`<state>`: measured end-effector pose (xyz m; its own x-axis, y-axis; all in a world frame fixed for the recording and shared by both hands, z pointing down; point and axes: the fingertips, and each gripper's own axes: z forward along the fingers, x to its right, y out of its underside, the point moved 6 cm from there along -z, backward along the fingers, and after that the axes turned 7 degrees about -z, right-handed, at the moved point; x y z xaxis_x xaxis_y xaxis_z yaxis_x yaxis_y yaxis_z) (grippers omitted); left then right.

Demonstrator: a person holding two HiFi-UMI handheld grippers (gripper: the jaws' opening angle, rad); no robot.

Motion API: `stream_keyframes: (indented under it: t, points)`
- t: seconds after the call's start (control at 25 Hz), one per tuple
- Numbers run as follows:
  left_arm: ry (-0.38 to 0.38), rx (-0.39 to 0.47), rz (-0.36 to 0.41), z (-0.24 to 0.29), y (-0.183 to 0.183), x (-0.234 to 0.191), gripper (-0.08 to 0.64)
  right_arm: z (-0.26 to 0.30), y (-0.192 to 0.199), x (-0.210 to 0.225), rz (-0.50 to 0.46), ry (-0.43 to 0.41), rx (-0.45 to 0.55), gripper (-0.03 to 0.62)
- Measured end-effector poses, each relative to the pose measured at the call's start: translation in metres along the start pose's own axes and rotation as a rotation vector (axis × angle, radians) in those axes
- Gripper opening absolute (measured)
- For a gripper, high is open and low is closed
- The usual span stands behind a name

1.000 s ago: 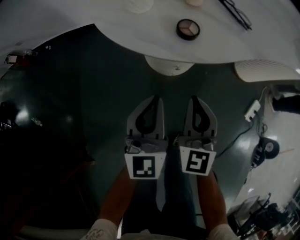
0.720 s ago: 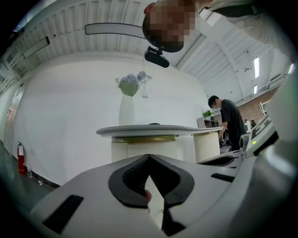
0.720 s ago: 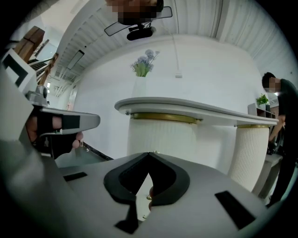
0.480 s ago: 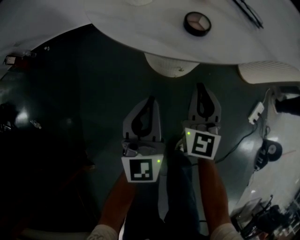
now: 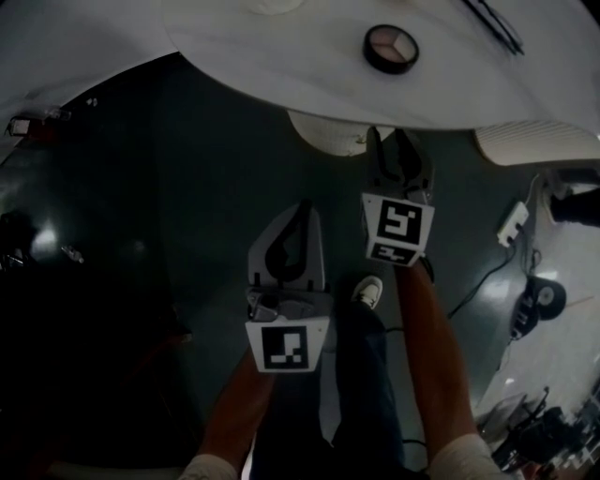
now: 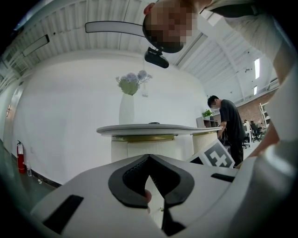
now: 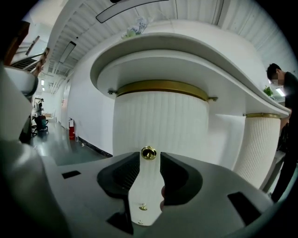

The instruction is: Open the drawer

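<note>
The drawer fronts are in the white ribbed pedestal [image 7: 160, 121] under the round tabletop, seen from above as a pale curve [image 5: 328, 133]. A small gold knob [image 7: 148, 153] sits level with my right gripper's [image 7: 149, 157] tips, in the gap between them, with space on both sides. This gripper's jaws have just been opening and grip nothing. In the head view the right gripper [image 5: 398, 142] reaches under the table edge. A lower knob [image 7: 143, 208] shows further down. My left gripper [image 5: 298, 211] hangs back, its tips [image 6: 149, 156] meeting, empty.
The tabletop [image 5: 281, 56] holds a round makeup compact [image 5: 391, 49], glasses [image 5: 492, 23] and a vase of flowers [image 6: 126, 104]. A second ribbed pedestal [image 5: 534, 145] stands to the right, near a power strip [image 5: 512, 223] and cables. A person [image 6: 230, 121] stands beyond it.
My right gripper has moved forward and down to the pedestal, and its jaws have gone from shut to open. The left gripper has hardly shifted.
</note>
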<state>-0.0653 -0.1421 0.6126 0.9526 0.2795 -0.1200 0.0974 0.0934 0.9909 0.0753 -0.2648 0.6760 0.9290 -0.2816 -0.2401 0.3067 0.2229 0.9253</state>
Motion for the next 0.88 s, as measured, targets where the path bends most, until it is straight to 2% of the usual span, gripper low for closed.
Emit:
stream_keyframes:
  t: [0.24,0.88]
  points:
    - [0.007,-0.015,0.006,-0.004,0.004,0.0,0.002,0.016,-0.006,-0.001,0.0,0.011,-0.003,0.123]
    - [-0.025,-0.003,0.004,-0.009,-0.005,-0.011,0.002,0.0,-0.002,-0.005,0.017,0.039,-0.016,0.104]
